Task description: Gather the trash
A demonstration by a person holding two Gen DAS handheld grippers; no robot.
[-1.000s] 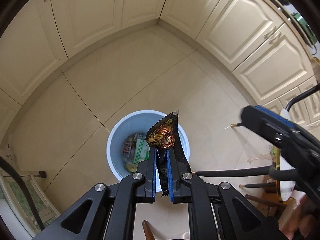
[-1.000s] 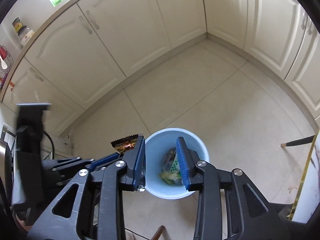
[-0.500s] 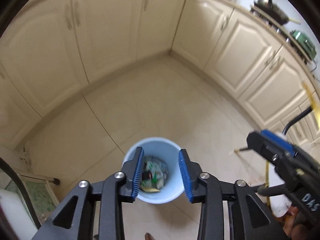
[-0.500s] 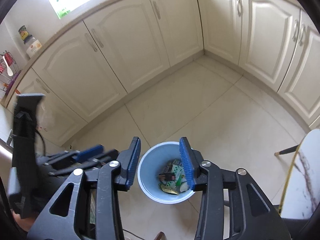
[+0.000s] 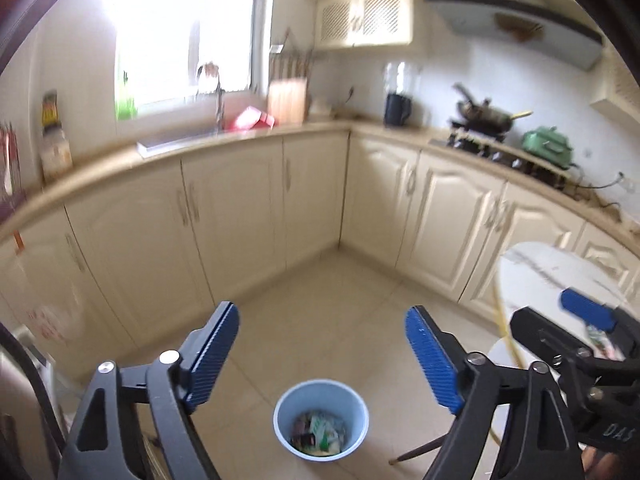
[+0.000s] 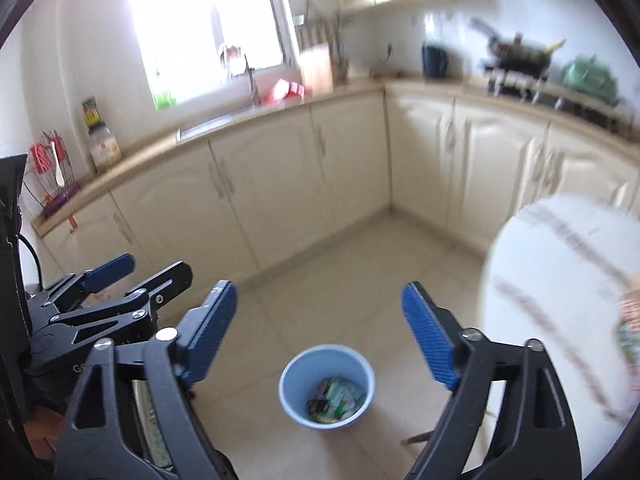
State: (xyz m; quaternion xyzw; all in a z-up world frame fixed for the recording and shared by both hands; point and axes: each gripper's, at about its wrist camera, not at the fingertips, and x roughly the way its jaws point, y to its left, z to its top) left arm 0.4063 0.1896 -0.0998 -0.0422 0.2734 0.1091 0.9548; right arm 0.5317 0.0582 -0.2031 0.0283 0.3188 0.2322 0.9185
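A light blue bin (image 5: 320, 390) stands on the tiled floor far below, with several wrappers (image 5: 318, 434) inside. My left gripper (image 5: 322, 316) hangs high above it, jaws opening wide with nothing between them. My right gripper (image 6: 319, 294) is just as high over the same bin (image 6: 326, 354), its jaws also opening and empty. The left gripper's fingers (image 6: 110, 269) show at the left of the right wrist view. A blurred packet (image 6: 630, 332) lies on the white round table (image 6: 560, 264) at the right edge.
Cream cabinets (image 5: 240, 220) line the corner under a counter with a sink (image 5: 180, 142), a knife block (image 5: 286, 100) and a stove with a wok (image 5: 484, 116). The round table (image 5: 552, 272) stands to the right, one of its legs (image 5: 420, 448) beside the bin.
Both grippers rose and tipped up, bringing the counters into view. The left let go of the brown snack wrapper, which is gone from its jaws. Both pairs of jaws opened wide.
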